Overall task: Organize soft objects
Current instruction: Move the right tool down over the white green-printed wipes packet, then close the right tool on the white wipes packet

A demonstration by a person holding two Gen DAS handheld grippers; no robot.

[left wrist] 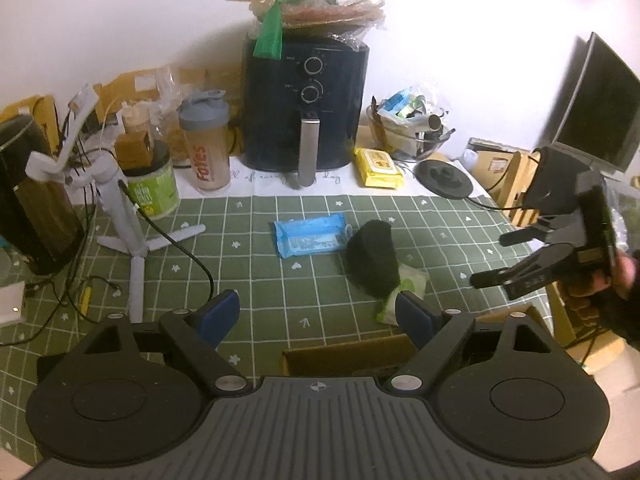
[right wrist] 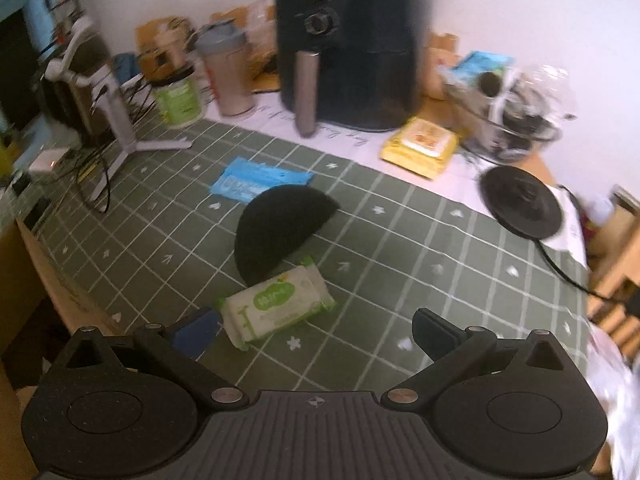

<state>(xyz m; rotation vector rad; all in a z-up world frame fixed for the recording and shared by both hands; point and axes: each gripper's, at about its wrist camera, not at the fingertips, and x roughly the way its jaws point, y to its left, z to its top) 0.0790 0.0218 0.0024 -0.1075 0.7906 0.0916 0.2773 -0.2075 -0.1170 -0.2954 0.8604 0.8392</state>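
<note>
A folded black soft piece [left wrist: 373, 261] lies on the green checked tablecloth [left wrist: 240, 280], partly over a green-and-white wipes pack [left wrist: 408, 286]. A blue wipes pack [left wrist: 310, 235] lies just left of it. A yellow wipes pack [left wrist: 378, 168] lies near the air fryer. My left gripper [left wrist: 316, 316] is open and empty, above the table's near edge. My right gripper [right wrist: 316, 330] is open and empty, close over the green-and-white pack [right wrist: 276, 306], with the black piece [right wrist: 280, 228] and blue pack [right wrist: 260, 180] beyond. The right gripper also shows in the left wrist view [left wrist: 496, 258].
A black air fryer [left wrist: 306, 108] stands at the back, with a shaker bottle [left wrist: 205, 146], a green tub [left wrist: 154, 188], a white tripod stand [left wrist: 120, 216] with cables, a glass bowl of clutter [left wrist: 412, 128] and a black round base [left wrist: 444, 179]. A cardboard box [left wrist: 348, 356] sits below the near edge.
</note>
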